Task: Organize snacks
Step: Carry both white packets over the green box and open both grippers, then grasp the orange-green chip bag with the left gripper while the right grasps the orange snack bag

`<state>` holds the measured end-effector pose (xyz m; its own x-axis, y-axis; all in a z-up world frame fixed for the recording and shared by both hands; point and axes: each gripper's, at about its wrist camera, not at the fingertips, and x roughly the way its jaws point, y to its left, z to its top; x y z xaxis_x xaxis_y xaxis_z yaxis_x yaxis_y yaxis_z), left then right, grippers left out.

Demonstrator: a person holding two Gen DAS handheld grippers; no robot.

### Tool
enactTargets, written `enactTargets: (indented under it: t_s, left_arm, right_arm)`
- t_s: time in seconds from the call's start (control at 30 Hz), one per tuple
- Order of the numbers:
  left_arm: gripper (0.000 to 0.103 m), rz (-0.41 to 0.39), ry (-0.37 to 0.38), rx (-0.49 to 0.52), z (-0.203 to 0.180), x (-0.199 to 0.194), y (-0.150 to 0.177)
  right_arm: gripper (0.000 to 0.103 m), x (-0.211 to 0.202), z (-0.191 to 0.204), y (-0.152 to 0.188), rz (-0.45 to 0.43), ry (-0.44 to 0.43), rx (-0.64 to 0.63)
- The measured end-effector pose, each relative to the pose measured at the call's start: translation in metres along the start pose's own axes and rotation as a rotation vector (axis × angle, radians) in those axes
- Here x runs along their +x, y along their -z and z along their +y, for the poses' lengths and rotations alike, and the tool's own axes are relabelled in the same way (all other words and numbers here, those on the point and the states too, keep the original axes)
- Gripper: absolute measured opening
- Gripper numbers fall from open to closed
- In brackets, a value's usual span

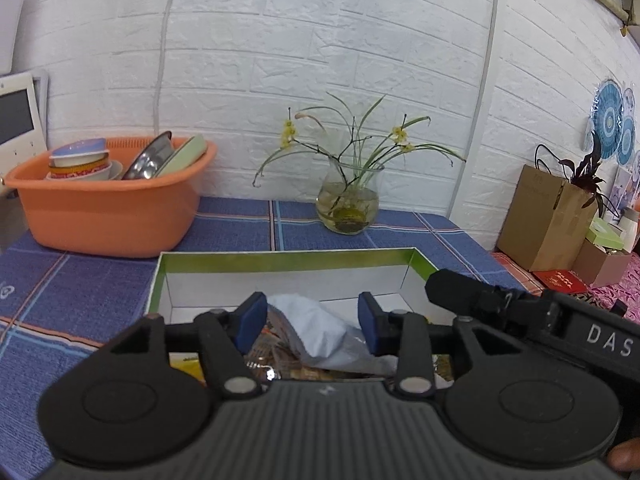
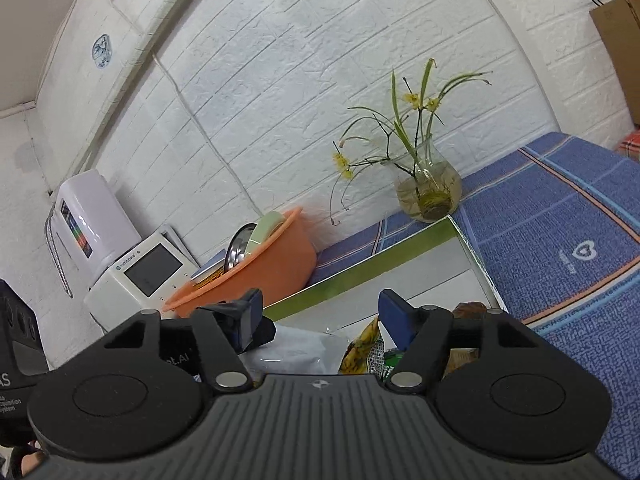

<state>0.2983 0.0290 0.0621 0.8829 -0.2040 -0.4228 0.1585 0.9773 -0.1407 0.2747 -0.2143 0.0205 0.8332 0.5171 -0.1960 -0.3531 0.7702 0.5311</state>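
both grippers hang over the box (image 1: 280,262) of snacks, the left gripper (image 1: 312,322) narrowed around a pale packet (image 1: 316,324) without a clear squeeze, the right gripper (image 2: 320,318) wide and empty, so placing seems underway and the left likely must let go.

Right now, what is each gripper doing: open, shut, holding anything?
Left gripper: open; a pale snack packet lies between its fingers, no clear grip.
Right gripper: open wide, holding nothing, over the box.
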Motion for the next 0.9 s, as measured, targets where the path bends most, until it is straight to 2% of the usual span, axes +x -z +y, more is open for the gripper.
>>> enactTargets:
  t_s: [0.1, 0.2, 0.33, 0.37, 0.47, 0.67, 0.8, 0.83, 0.9]
  left_arm:
    - [0.049, -0.047, -0.044, 0.041, -0.003, -0.018, -0.001]
    - [0.057, -0.072, -0.066, 0.036, -0.001, -0.041, 0.001]
    - [0.074, -0.029, -0.049, 0.036, 0.001, -0.063, 0.010]
    - [0.079, -0.029, -0.034, 0.037, 0.000, -0.069, 0.015]
    - [0.081, -0.027, -0.013, 0.036, -0.002, -0.084, 0.035]
    - [0.084, 0.081, 0.125, 0.081, -0.014, -0.081, 0.073]
    - [0.085, 0.152, 0.139, 0.096, -0.024, -0.059, 0.087]
    - [0.085, 0.169, 0.131, 0.096, -0.025, -0.053, 0.090]
    - [0.085, 0.209, 0.116, 0.083, -0.024, -0.040, 0.096]
  right_arm:
    - [0.103, -0.011, 0.004, -0.008, -0.017, -0.015, -0.011]
    - [0.103, -0.027, 0.011, -0.018, -0.053, -0.017, -0.038]
    - [0.103, -0.052, 0.016, -0.024, -0.041, -0.034, -0.070]
    - [0.103, -0.057, 0.016, -0.024, -0.022, -0.036, -0.067]
    - [0.103, -0.069, 0.014, -0.021, 0.061, -0.036, -0.050]
    - [0.103, -0.087, -0.016, 0.009, 0.213, -0.026, 0.093]
    - [0.103, -0.069, -0.038, 0.030, 0.436, 0.129, 0.176]
    - [0.103, -0.063, -0.042, 0.033, 0.462, 0.152, 0.187]
    - [0.103, -0.054, -0.052, 0.038, 0.447, 0.148, 0.220]
